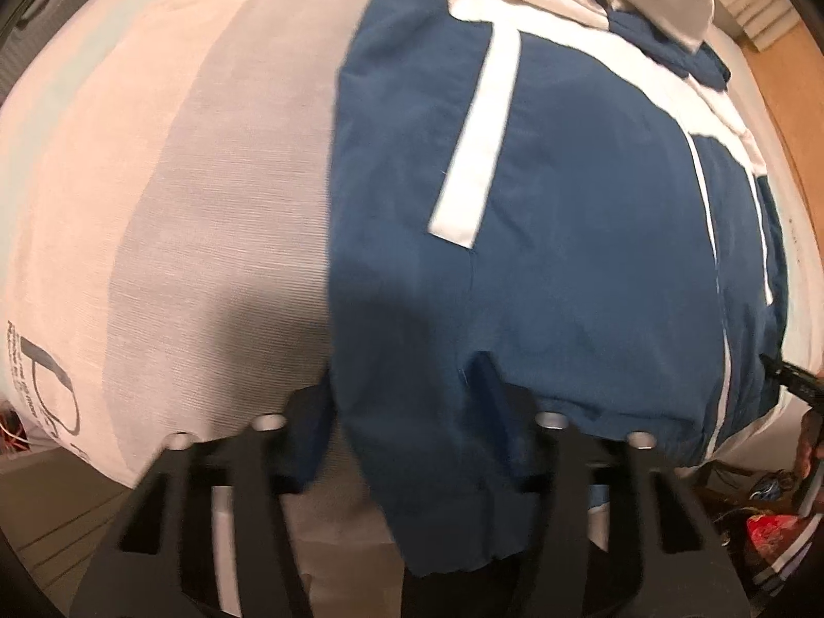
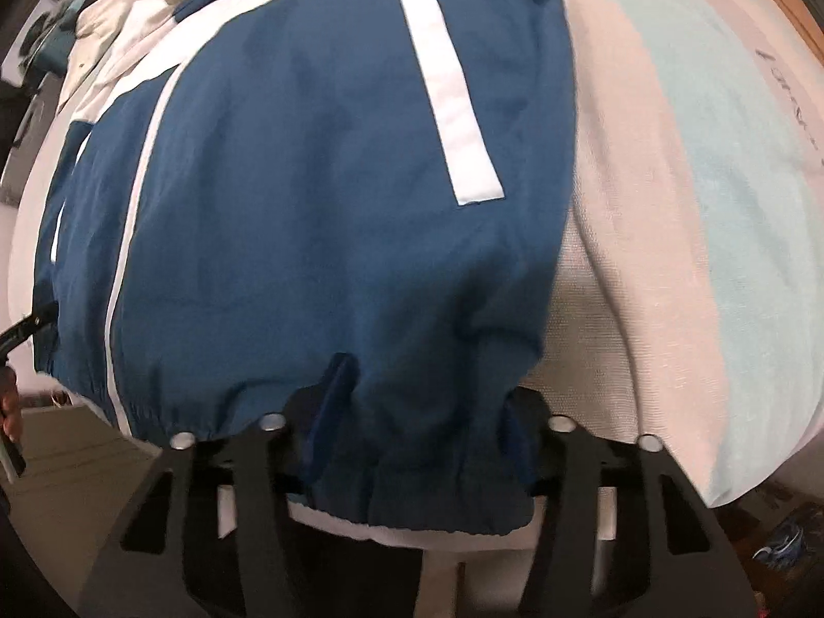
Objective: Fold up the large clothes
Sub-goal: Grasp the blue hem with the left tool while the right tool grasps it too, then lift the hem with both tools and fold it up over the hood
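Barely begun by the look of it: blue nylon jacket with white stripes (image 1: 566, 237) spread flat on the pale bed (image 1: 180, 180), hem at 6 o'clock clamped between fingers of left gripper (image 1: 412, 463) and right gripper (image 2: 412, 468), folds remaining.

Count: 1 blue-and-white jacket (image 1: 566, 216), centre frame. 1 mattress (image 1: 180, 180) under it. 2 grippers: left gripper (image 1: 412, 463) bottom centre of left wrist view, right gripper (image 2: 412, 463) bottom centre of right wrist view.
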The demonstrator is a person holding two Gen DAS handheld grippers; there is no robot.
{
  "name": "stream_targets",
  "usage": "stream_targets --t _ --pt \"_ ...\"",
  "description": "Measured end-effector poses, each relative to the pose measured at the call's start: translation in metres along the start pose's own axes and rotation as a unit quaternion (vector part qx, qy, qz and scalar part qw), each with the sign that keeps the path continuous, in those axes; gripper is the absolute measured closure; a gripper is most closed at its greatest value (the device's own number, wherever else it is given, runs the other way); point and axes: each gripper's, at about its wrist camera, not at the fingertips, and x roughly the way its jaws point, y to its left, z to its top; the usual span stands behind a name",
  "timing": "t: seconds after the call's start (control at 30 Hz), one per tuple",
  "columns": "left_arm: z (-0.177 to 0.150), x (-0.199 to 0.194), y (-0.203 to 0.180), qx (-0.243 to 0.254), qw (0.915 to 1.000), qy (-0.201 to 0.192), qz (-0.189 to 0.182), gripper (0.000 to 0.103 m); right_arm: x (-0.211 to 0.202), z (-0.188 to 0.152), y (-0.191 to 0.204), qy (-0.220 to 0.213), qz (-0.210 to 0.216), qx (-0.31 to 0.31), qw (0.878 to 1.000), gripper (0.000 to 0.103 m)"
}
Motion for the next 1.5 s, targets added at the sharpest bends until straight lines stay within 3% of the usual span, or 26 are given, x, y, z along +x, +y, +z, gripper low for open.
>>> stream_targets --t 0.03,0.1,0.2,0.27,0.3,0.33,0.4,0.47,0.5,0.57,0.6,1.07,1.27,1.5 --pt "0.000 -0.003 0.006 -0.003 1.0000 0.000 -0.003 0.067 -0.001 0.001 -0.001 0.000 0.001 0.002 1.000 0.066" --pt "-0.001 -0.002 0.009 -0.002 1.0000 0.005 -0.003 0.064 -0.001 -0.001 -0.003 0.001 0.001 0.001 1.000 0.066" --pt "-0.002 0.007 0.006 0.011 0.9999 0.010 0.006 0.050 -0.001 -0.003 -0.003 0.003 -0.007 -0.002 1.000 0.061" --pt "-0.002 0.011 -0.002 0.022 0.9995 0.022 0.004 0.016 0.000 -0.004 -0.003 0.005 -0.007 0.004 1.000 0.059" --pt "-0.002 0.013 -0.007 0.024 0.9994 0.025 0.007 0.014 0.003 -0.001 0.003 0.006 -0.011 0.003 1.000 0.058" --pt "-0.003 0.015 -0.012 0.029 0.9991 0.024 0.019 0.016 0.005 0.002 0.010 0.006 -0.018 -0.001 1.000 0.060" --pt "-0.004 0.015 -0.021 0.043 0.9987 0.016 0.024 0.033 0.013 0.014 0.025 0.006 -0.016 0.001 1.000 0.069" --pt "-0.005 0.012 -0.025 0.056 0.9981 0.010 0.026 0.057 0.008 0.017 0.025 0.006 -0.019 0.007 1.000 0.081" --pt "-0.005 0.011 -0.026 0.056 0.9980 0.009 0.027 0.062 0.006 0.018 0.027 0.005 -0.020 0.007 1.000 0.088" --pt "-0.004 0.007 -0.025 0.057 0.9979 0.006 0.031 0.092 0.001 0.018 0.028 0.007 -0.021 0.003 1.000 0.093" --pt "-0.003 0.004 -0.025 0.057 0.9978 0.004 0.033 0.097 -0.001 0.019 0.029 0.008 -0.021 0.001 1.000 0.095" --pt "0.030 -0.043 -0.034 0.088 0.9956 -0.001 0.033 0.101 -0.050 0.035 0.032 0.023 -0.029 0.028 0.999 0.096" --pt "0.048 -0.074 -0.061 0.101 0.9942 -0.021 0.028 0.101 -0.083 0.055 0.040 0.006 -0.028 0.014 0.999 0.097" --pt "0.081 -0.091 -0.077 0.091 0.9948 -0.019 0.040 0.101 -0.103 0.075 0.022 0.016 0.007 0.008 1.000 0.098"
